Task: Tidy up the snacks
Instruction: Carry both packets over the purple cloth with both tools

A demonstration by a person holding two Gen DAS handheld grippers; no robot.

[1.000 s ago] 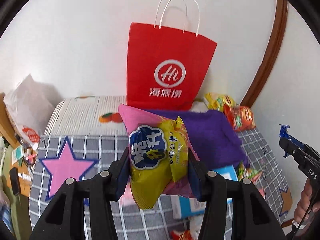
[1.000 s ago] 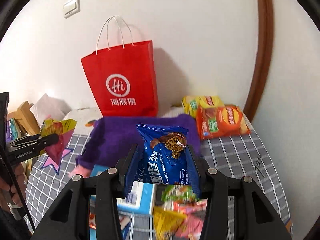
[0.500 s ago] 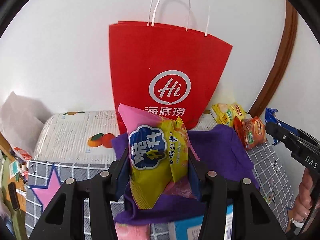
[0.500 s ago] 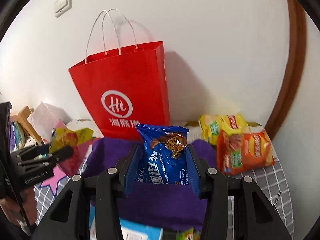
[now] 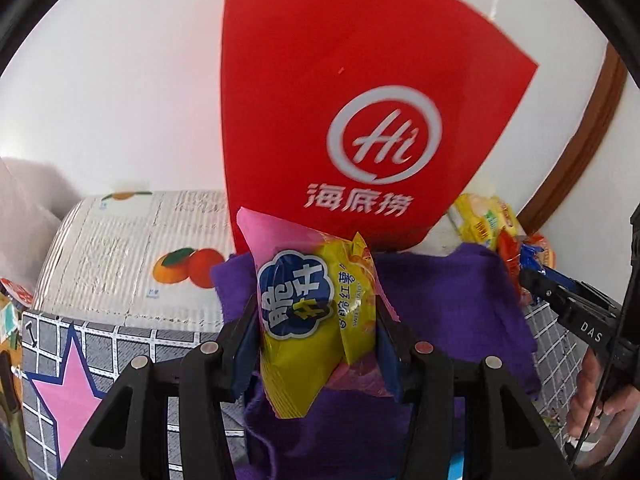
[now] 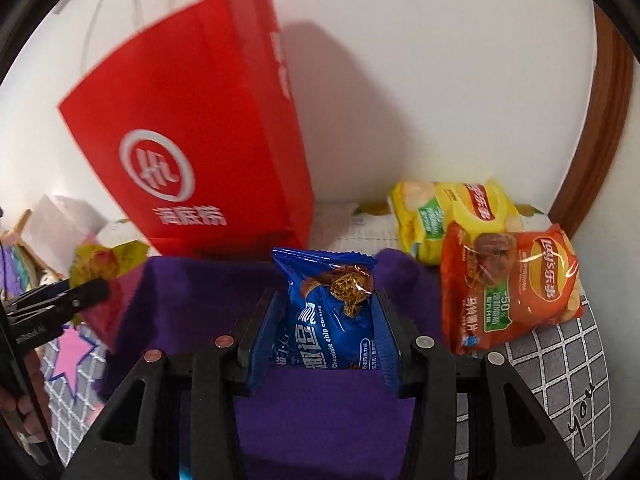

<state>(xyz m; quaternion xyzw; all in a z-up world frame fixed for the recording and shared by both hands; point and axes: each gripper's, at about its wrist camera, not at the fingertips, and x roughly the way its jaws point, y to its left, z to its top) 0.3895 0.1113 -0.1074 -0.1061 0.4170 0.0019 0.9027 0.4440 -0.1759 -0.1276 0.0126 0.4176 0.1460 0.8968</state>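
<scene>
My left gripper [image 5: 316, 334] is shut on a yellow and pink sweet-potato snack packet [image 5: 308, 316], held upright over a purple cloth [image 5: 452, 300]. My right gripper [image 6: 326, 332] is shut on a blue chocolate chip cookie packet [image 6: 332, 312] above the same purple cloth [image 6: 312, 408]. A red paper bag [image 5: 360, 128] with a white Hi logo stands close ahead against the wall, also the red paper bag [image 6: 192, 144] in the right wrist view. The right gripper [image 5: 568, 300] shows at the right edge of the left wrist view, and the left gripper [image 6: 60, 300] at the left edge of the right wrist view.
A yellow crisp bag [image 6: 452, 208] and an orange crisp bag [image 6: 512, 284] lie right of the red bag. A white carton [image 5: 128, 256] printed with oranges lies to its left. The grey checked cover [image 5: 80, 352] has a pink star. A brown door frame [image 6: 600, 140] stands at the far right.
Both grippers moved forward and down toward the red bag, which now looms larger. The loose snacks and blue box at the front have dropped out of view. Both packets stay gripped.
</scene>
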